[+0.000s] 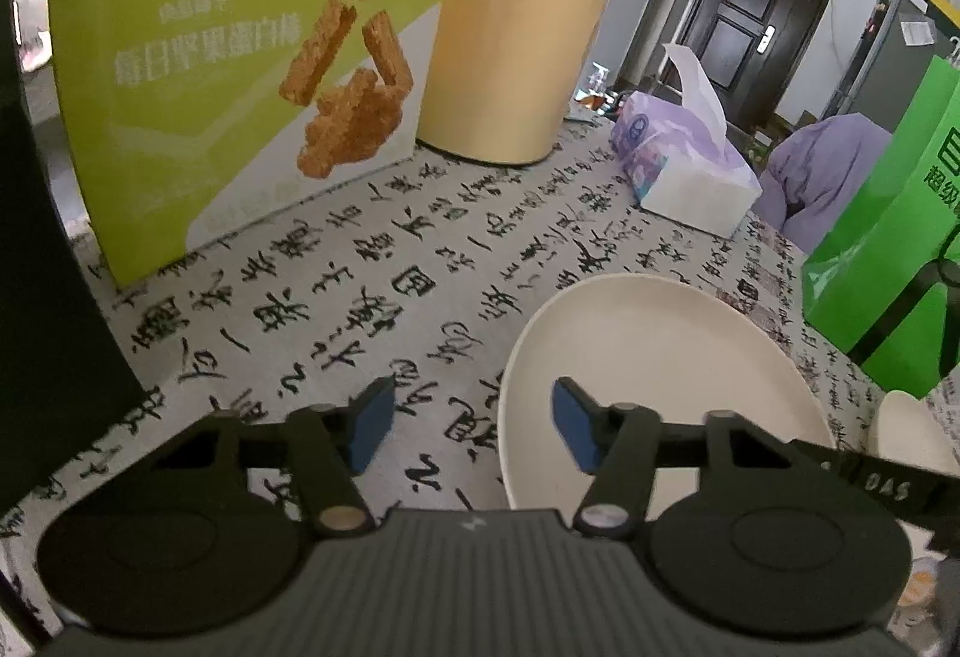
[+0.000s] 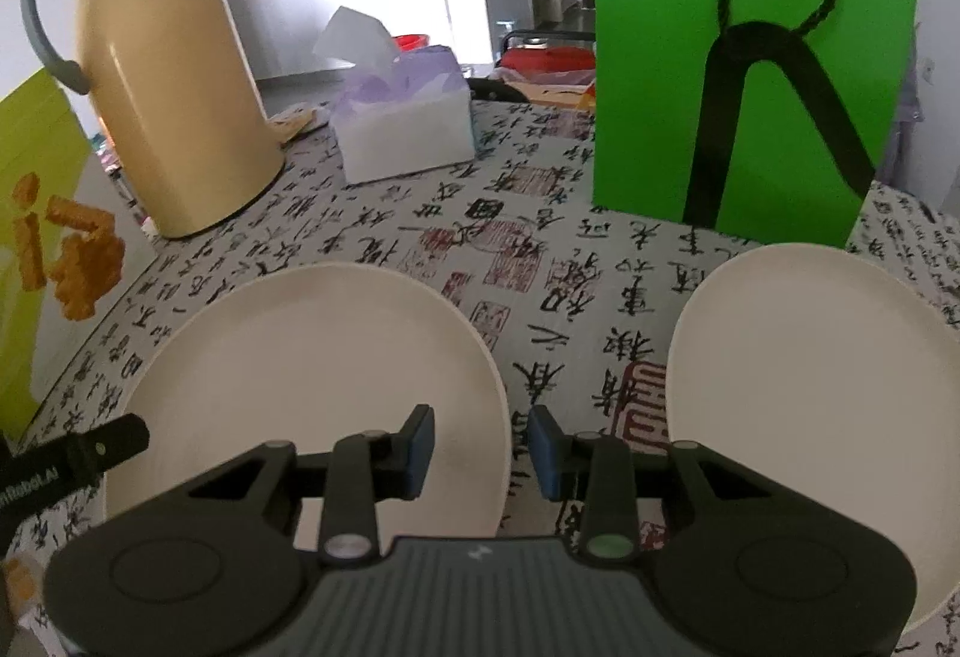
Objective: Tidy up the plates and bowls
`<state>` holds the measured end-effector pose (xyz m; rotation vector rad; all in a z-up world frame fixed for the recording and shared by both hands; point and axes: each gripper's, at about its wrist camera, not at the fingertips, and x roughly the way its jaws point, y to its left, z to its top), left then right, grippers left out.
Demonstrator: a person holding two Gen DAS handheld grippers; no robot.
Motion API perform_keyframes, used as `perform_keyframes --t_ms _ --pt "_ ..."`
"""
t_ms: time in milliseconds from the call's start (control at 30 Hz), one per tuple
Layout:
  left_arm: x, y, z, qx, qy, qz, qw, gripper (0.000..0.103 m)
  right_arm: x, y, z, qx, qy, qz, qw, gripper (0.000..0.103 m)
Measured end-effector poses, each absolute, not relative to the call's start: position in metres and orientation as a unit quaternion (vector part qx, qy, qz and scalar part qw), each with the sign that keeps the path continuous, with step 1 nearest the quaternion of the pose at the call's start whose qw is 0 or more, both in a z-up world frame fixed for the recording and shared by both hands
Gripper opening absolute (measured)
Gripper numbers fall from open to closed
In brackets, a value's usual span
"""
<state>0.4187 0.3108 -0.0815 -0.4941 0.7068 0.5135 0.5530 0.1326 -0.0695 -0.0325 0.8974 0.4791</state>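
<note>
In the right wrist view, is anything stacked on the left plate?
No, the left plate lies bare on the tablecloth, its cream surface showing nothing on top.

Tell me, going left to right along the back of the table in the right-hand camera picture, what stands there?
Yellow-green snack box → cream thermos jug → tissue box → green paper bag.

Both cams ride the grippers, angled down, close over the table. Both catch the same cream plate, yellow jug and tissue box.
</note>
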Motion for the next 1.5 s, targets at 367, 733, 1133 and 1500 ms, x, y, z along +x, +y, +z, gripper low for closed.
perform_keyframes --t_ms 367,733,1133,1500 --pt "0.422 0.309 -0.085 -0.229 0.338 0.24 0.881 0.017 0.56 0.113 -0.08 0.041 0.417 0.268 0.867 0.012" --pt "0.427 0.3 -0.087 -0.209 0.339 0.233 0.887 0.01 0.556 0.113 -0.082 0.027 0.398 0.279 0.873 0.012" --pt "0.427 0.298 -0.086 -0.2 0.338 0.238 0.888 0.01 0.552 0.114 -0.081 0.025 0.389 0.282 0.877 0.012" --pt "0.425 0.296 -0.082 -0.193 0.33 0.24 0.892 0.01 0.548 0.11 -0.077 0.031 0.379 0.285 0.88 0.012"
